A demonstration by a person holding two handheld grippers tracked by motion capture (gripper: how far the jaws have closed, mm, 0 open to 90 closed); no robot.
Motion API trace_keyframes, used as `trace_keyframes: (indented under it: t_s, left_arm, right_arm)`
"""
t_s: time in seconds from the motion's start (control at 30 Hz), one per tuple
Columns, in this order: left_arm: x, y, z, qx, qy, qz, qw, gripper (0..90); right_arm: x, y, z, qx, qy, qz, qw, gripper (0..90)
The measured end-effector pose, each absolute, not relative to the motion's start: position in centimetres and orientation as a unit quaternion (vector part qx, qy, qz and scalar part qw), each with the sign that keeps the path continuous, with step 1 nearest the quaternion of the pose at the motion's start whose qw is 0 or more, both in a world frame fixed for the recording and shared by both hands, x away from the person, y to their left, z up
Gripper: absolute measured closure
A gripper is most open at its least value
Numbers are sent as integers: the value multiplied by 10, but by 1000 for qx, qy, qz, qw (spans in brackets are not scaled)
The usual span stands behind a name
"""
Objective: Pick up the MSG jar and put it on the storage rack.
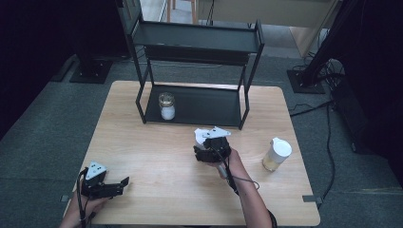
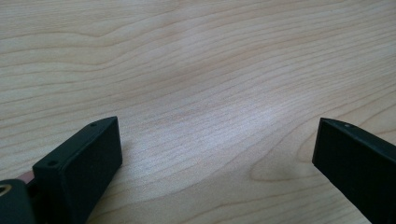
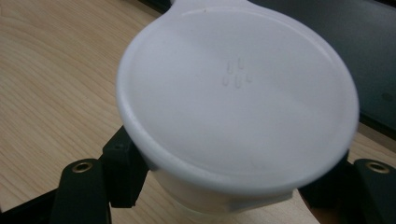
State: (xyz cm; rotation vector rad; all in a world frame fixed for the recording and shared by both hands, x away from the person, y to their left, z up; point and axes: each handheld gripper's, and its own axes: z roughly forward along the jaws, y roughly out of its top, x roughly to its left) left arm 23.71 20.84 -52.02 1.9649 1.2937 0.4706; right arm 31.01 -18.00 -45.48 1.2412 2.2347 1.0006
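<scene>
Nearest us in the high view, our left gripper (image 1: 124, 182) is resting on the worktop (image 1: 157, 156), our right gripper (image 1: 205, 151) mid-worktop. Left gripper view: fingers (image 2: 79, 163) are gaping wide, holding nothing. Right gripper view: fingers (image 3: 122, 170) are clamping the white-lidded jar (image 3: 238, 100) beside the shelf rack (image 3: 359, 51).
</scene>
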Motion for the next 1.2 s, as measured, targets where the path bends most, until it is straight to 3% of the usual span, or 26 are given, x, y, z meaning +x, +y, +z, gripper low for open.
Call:
trace_keyframes:
  t_s: [1.2]
  left_arm:
    - [237,208,-520,761,505,181,366,17]
  right_arm:
    - [357,-170,-438,454,795,347,204,302]
